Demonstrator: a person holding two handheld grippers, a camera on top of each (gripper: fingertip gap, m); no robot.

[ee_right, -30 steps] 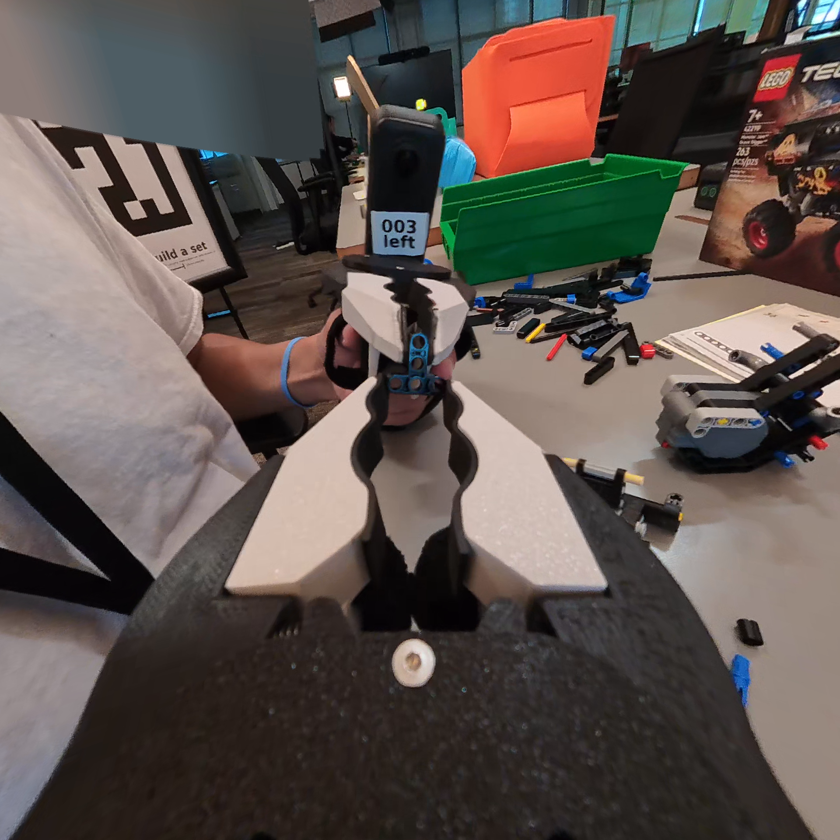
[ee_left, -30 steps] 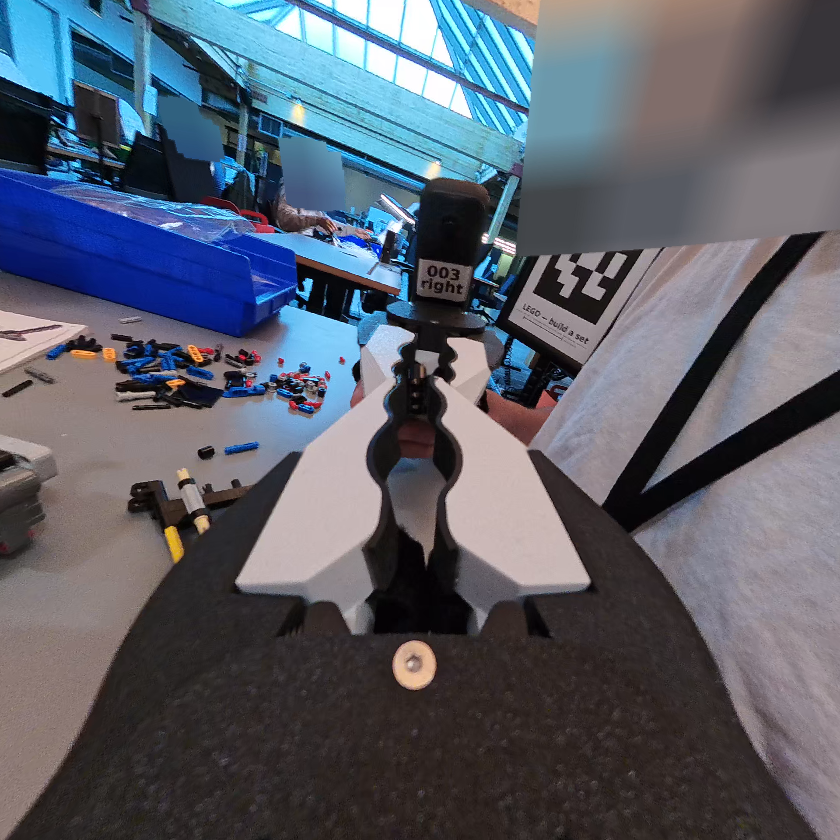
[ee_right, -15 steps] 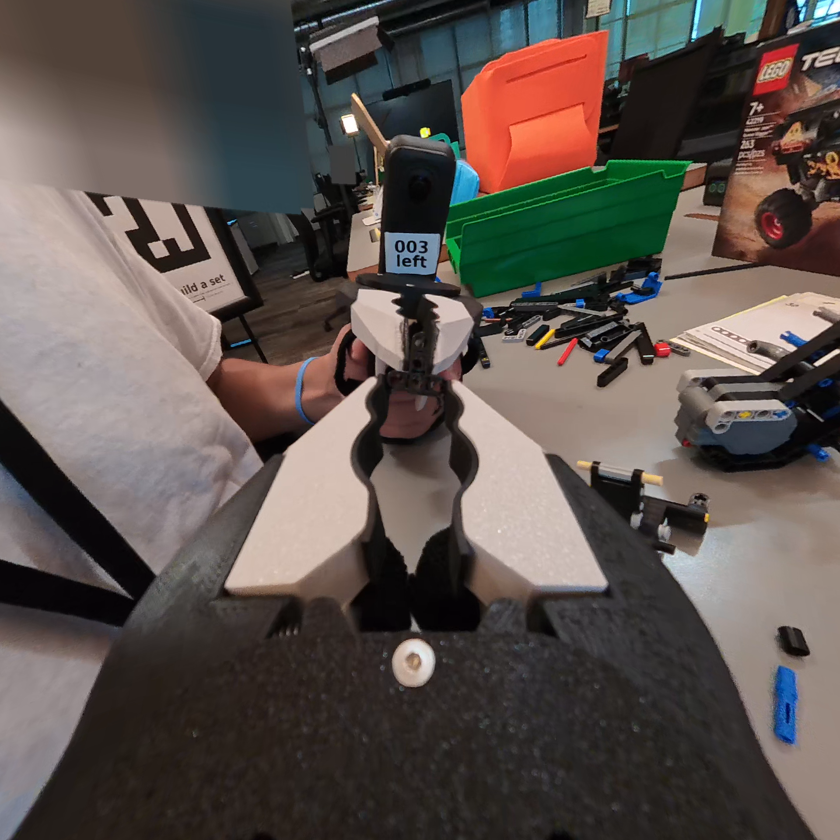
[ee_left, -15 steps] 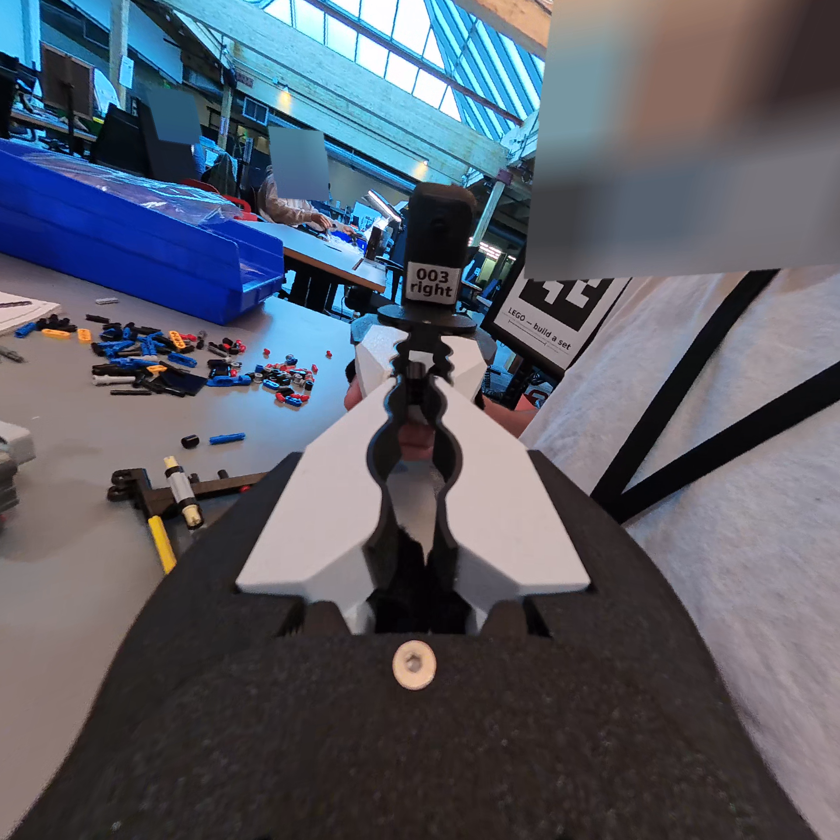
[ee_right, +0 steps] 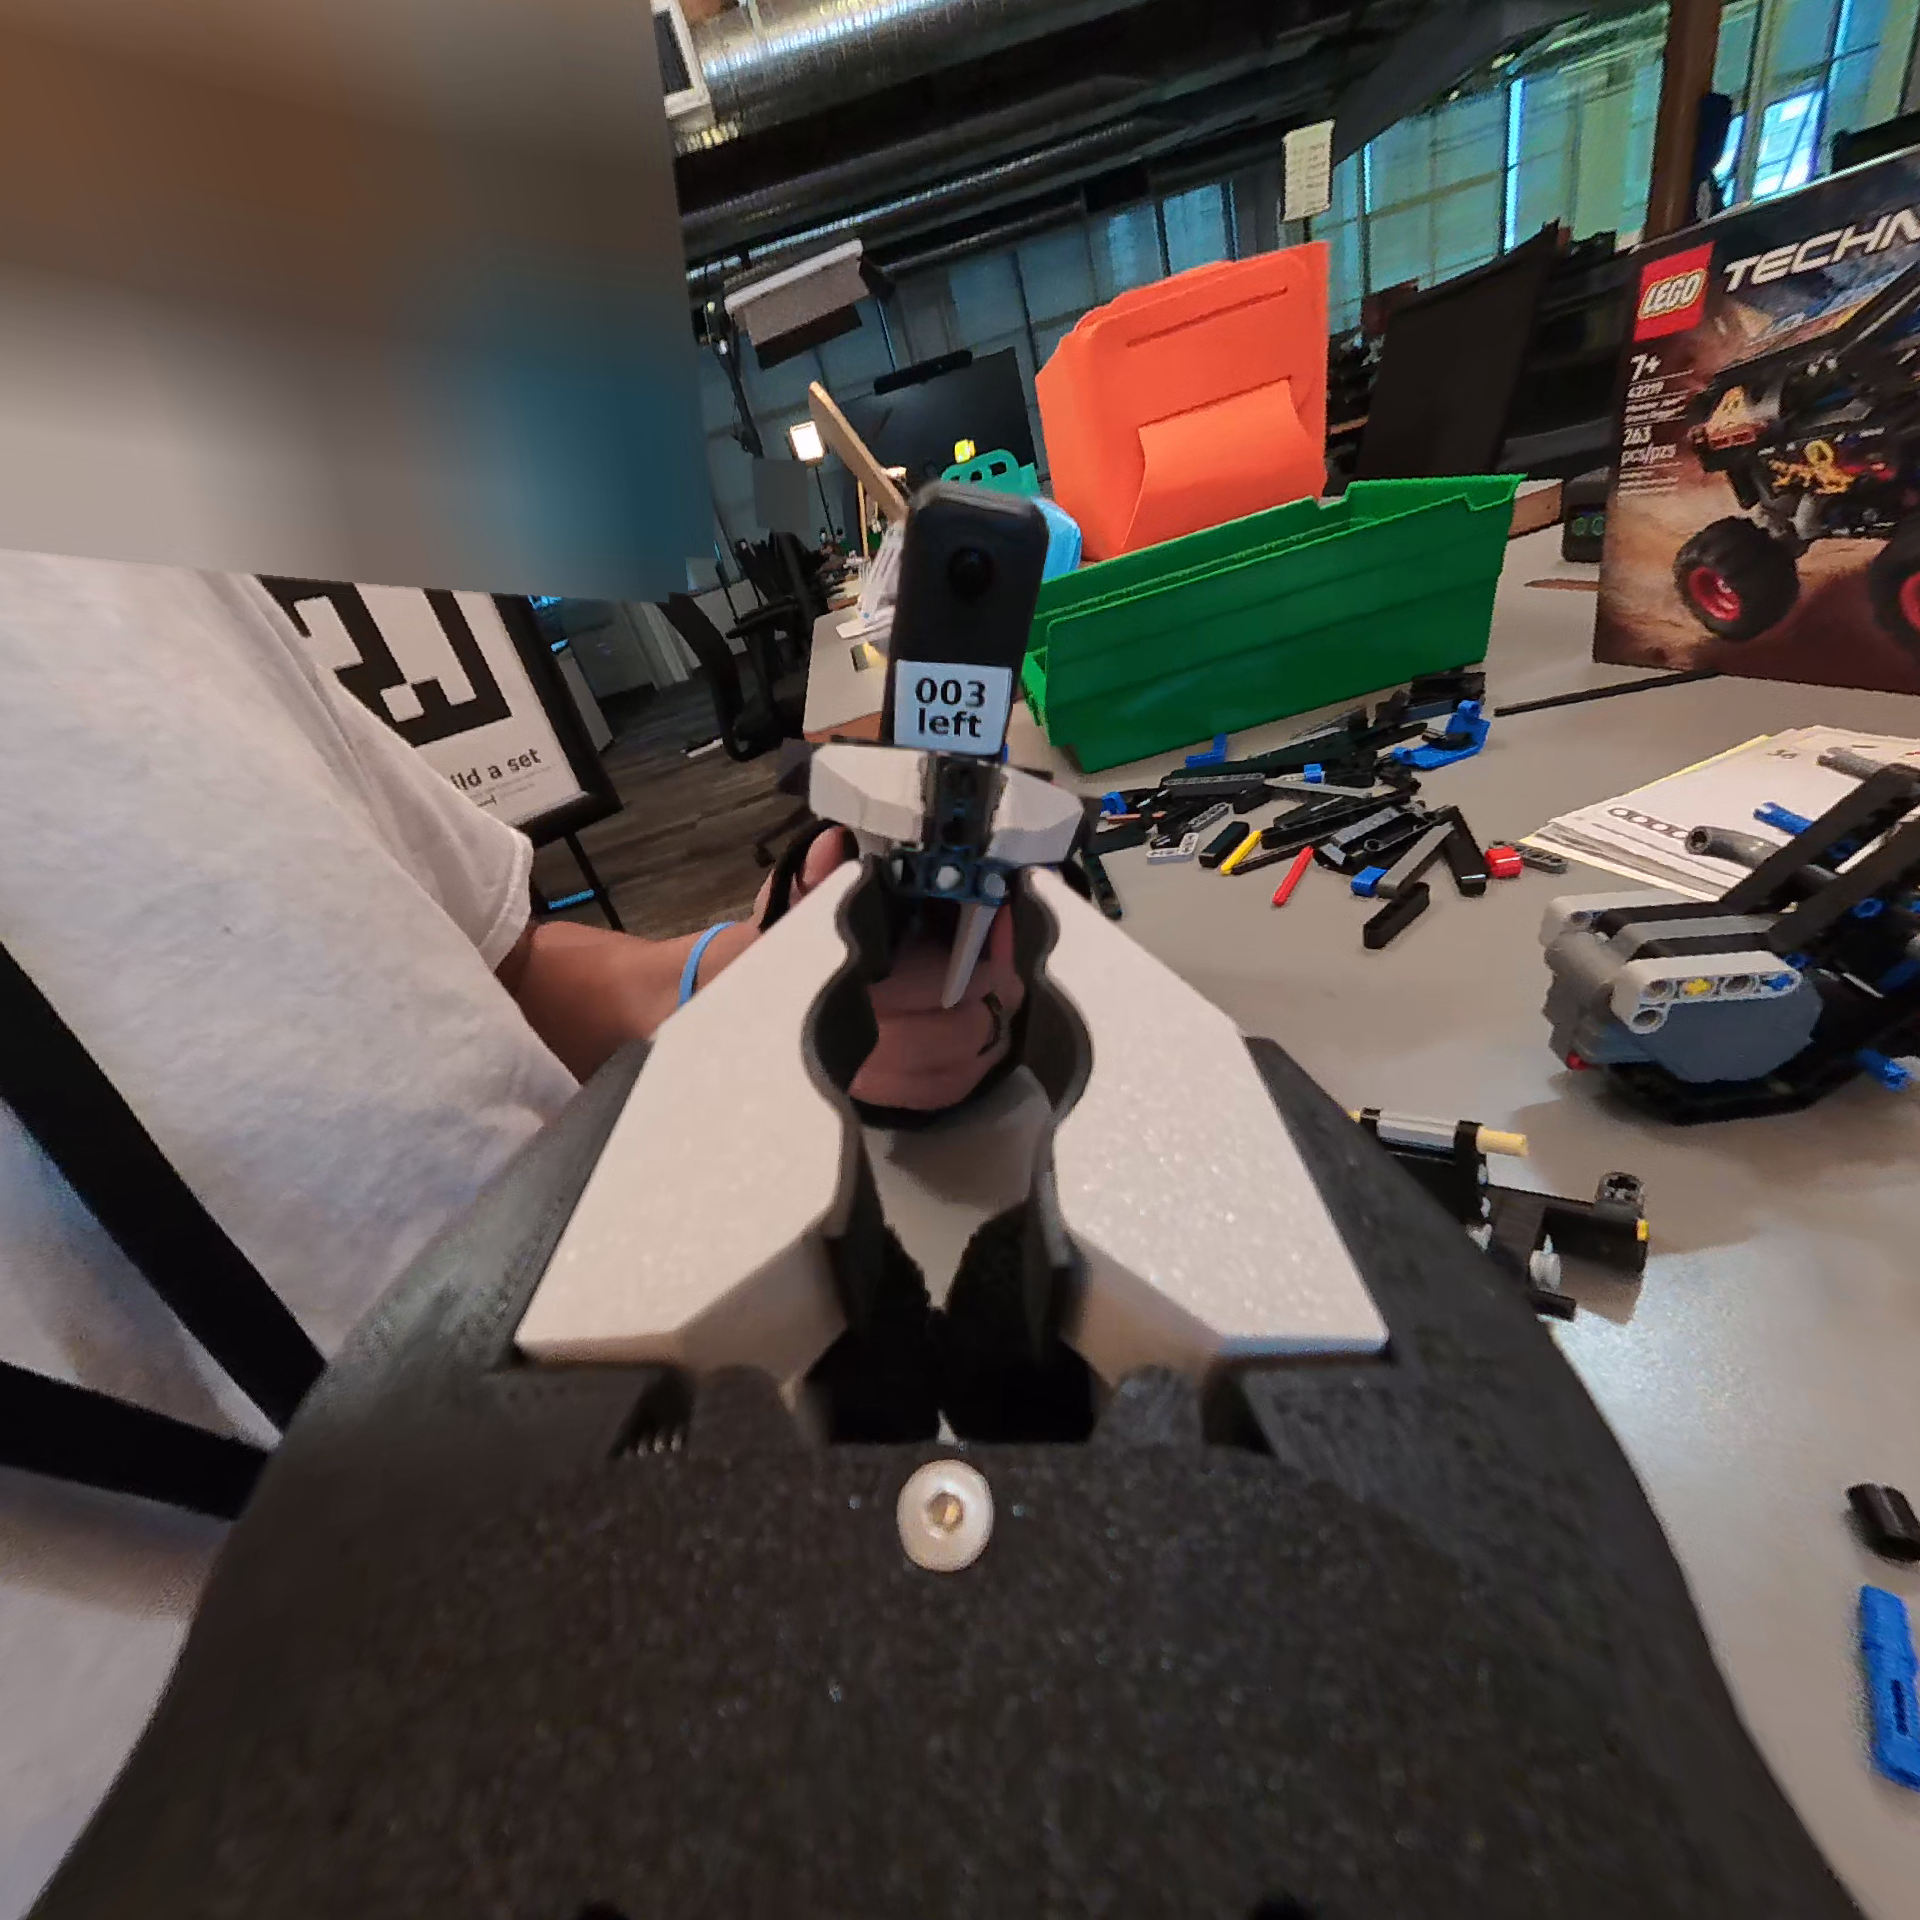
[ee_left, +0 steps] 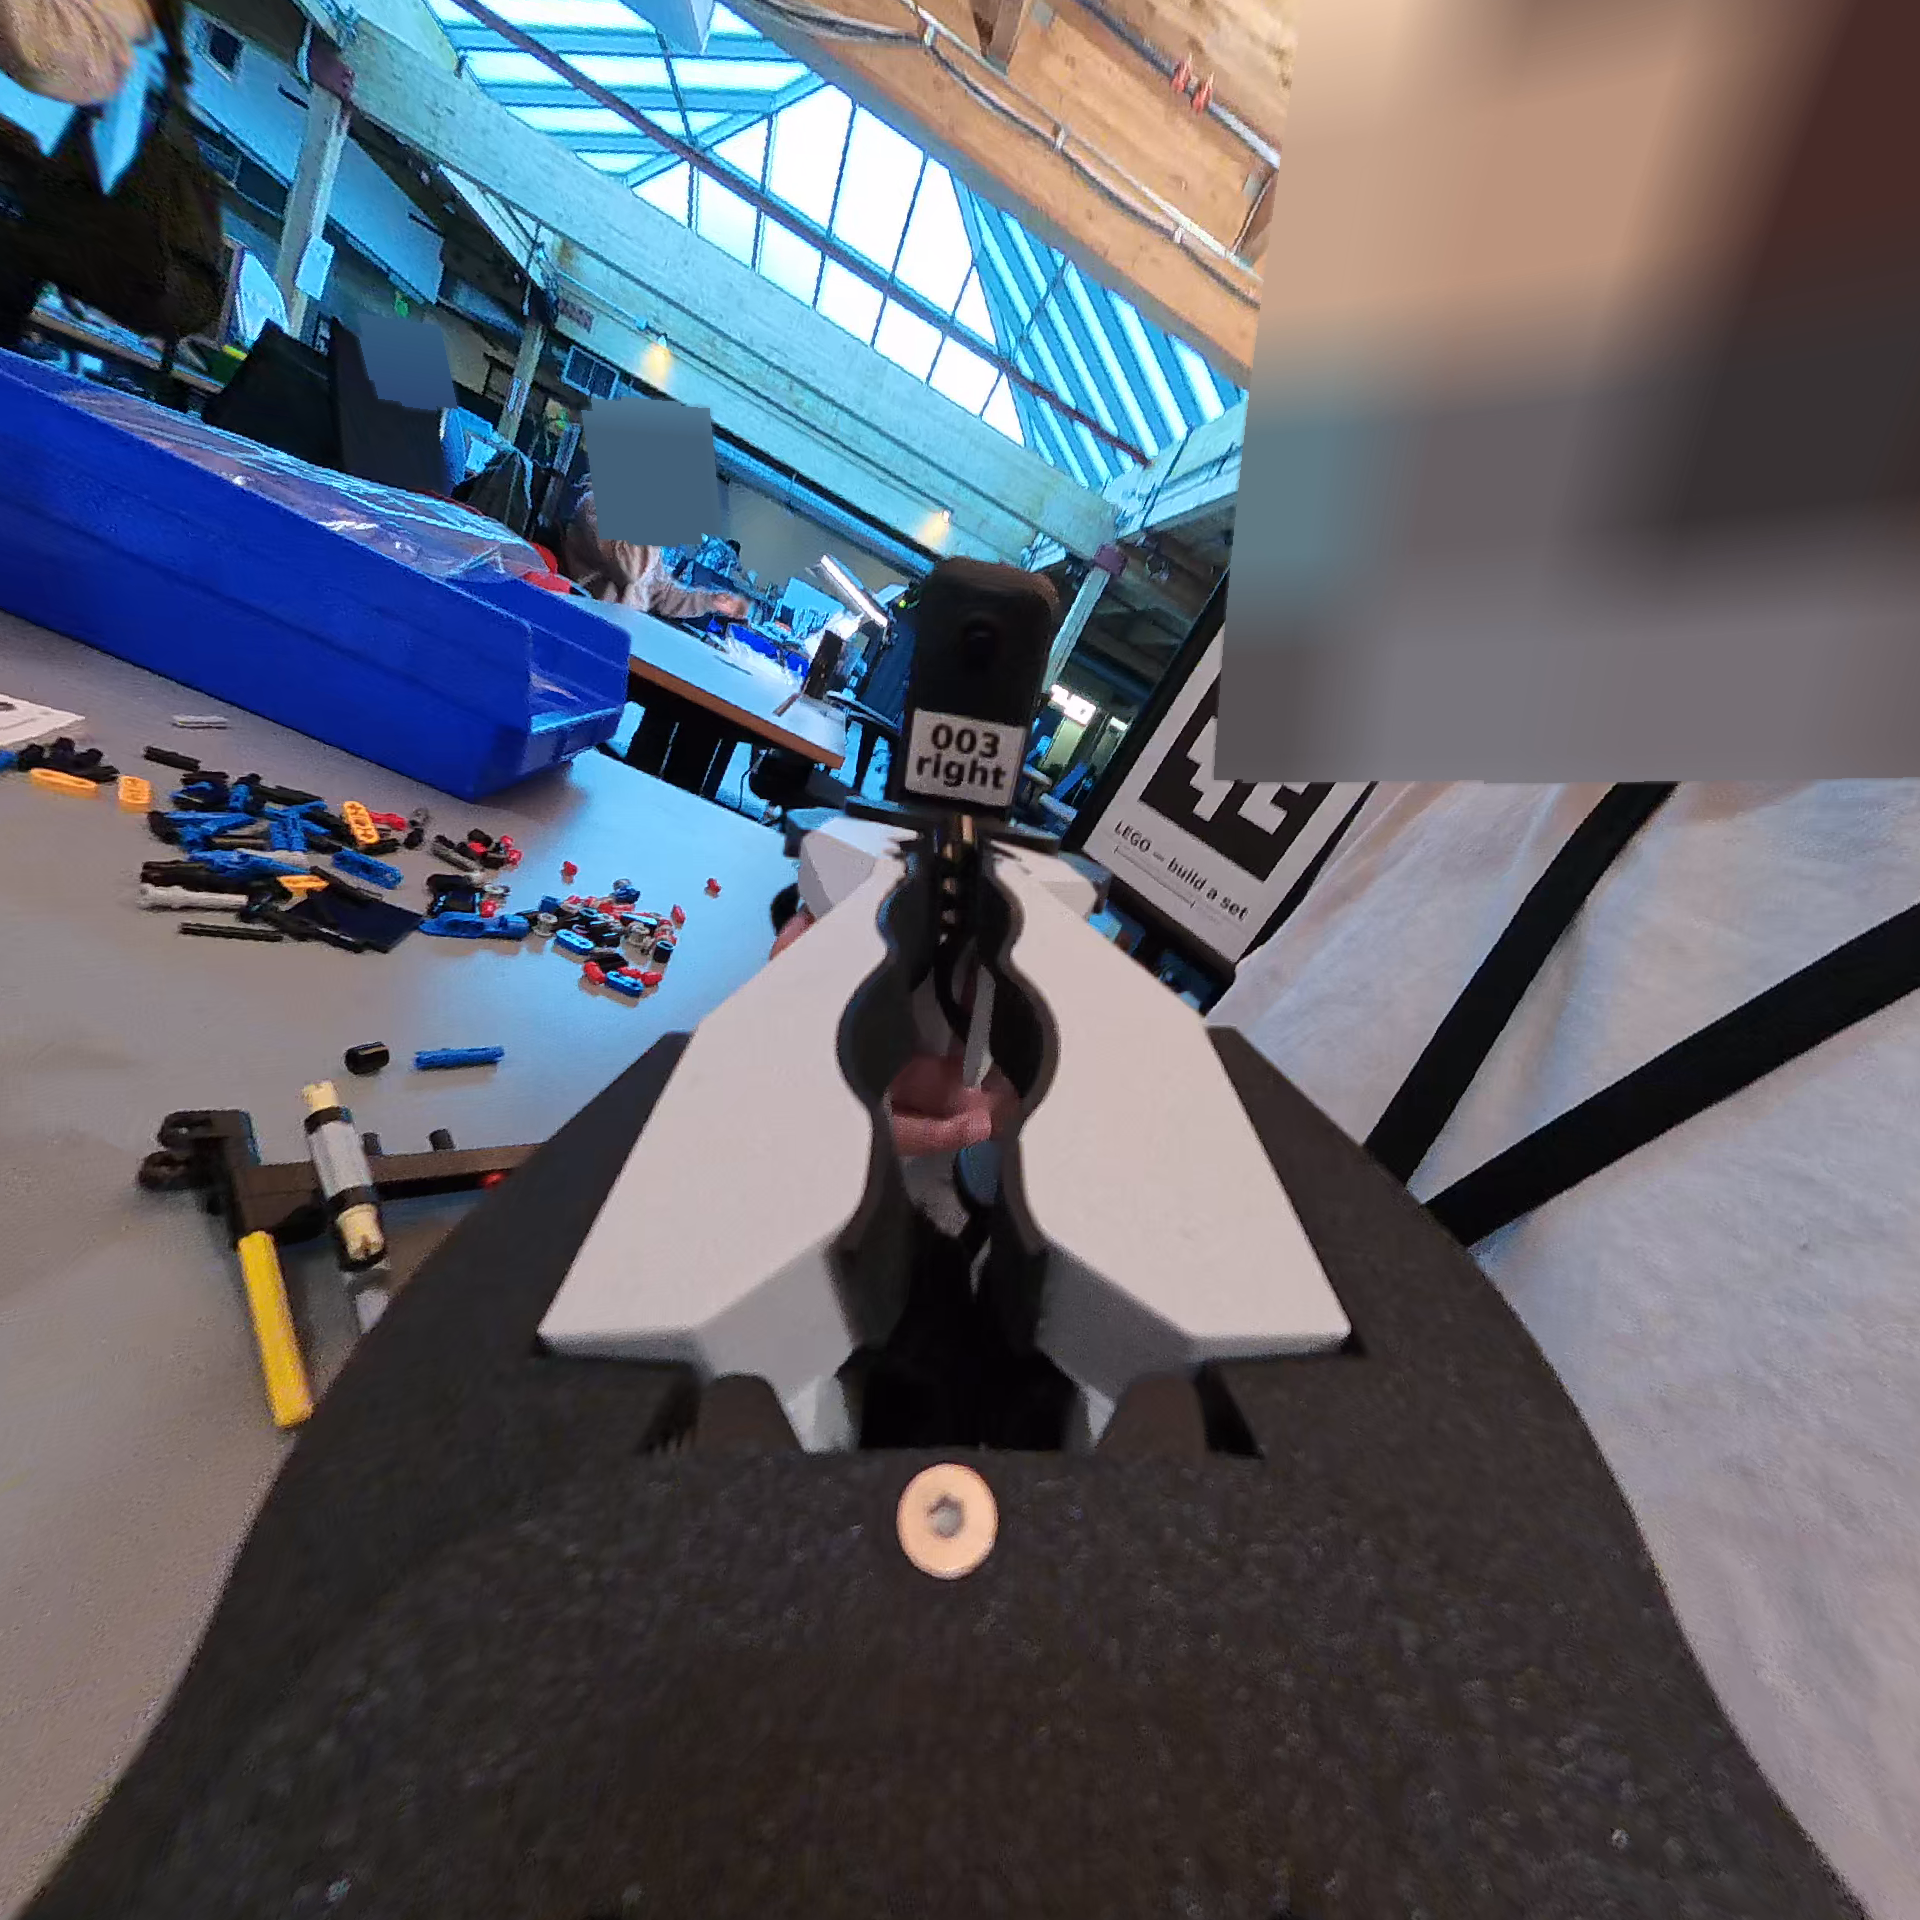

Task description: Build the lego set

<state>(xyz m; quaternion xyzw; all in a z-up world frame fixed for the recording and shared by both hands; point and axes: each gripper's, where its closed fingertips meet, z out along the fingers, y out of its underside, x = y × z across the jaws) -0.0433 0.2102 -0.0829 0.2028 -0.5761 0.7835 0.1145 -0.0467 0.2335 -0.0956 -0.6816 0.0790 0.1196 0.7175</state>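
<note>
Apparently we are mid-join, above the desk's near edge: the left gripper (ee_right: pixel 948 831) is clamped on a small blue T-shaped holed beam (ee_right: pixel 951 868), and the right gripper (ee_right: pixel 940 894), its ridged black pads nearly closed, meets it; whether it grips, we cannot tell. Next comes careful alignment.
</note>
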